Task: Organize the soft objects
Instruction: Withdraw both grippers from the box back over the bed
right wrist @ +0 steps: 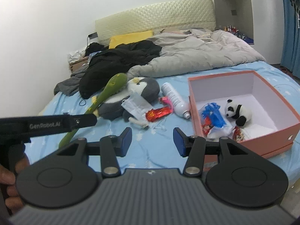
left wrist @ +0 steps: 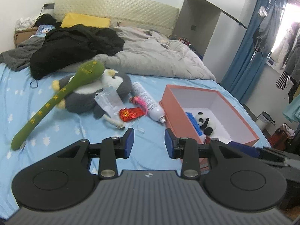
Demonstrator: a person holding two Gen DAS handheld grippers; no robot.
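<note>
Left wrist view:
- The left gripper (left wrist: 149, 142) hangs above the blue bed sheet (left wrist: 22, 101), its jaws parted with only sheet showing between the blue pads; it grasps nothing.
- Just ahead of the right-hand pad stands an open pink box (left wrist: 169, 101), its near corner close to that pad.
- Inside the box lie a small panda toy (left wrist: 205, 121) and something blue (left wrist: 193, 121) beside it.
- Ahead of the gap between the pads lie a red foil packet (left wrist: 131, 114), a white spray can (left wrist: 148, 101) on its side, a pink fuzzy piece (left wrist: 139, 102) and a clear plastic wrapper (left wrist: 110, 101).
- Ahead and to the left rests a grey penguin plush (left wrist: 84, 101), with a long green plush stick (left wrist: 56, 99) lying across it and reaching back toward the left pad's side.
- Farther off are black clothes (left wrist: 75, 45), a grey quilt (left wrist: 150, 60) and a yellow pillow (left wrist: 85, 19).

Right wrist view:
- The right gripper (right wrist: 152, 141) also stands released, jaws apart over bare sheet (right wrist: 146, 155), holding nothing.
- The pink box (right wrist: 262, 140) sits just ahead and right of the right-hand pad, holding the panda toy (right wrist: 237, 110), a blue item (right wrist: 213, 114) and red-printed packets (right wrist: 206, 128).
- The penguin plush (right wrist: 148, 90), green stick (right wrist: 105, 93), wrapper (right wrist: 135, 103), red packet (right wrist: 157, 113) and spray can (right wrist: 174, 99) lie ahead, left of the box.
- The other gripper's black body (right wrist: 46, 124) crosses in from the left, a hand (right wrist: 9, 183) beneath it.
</note>
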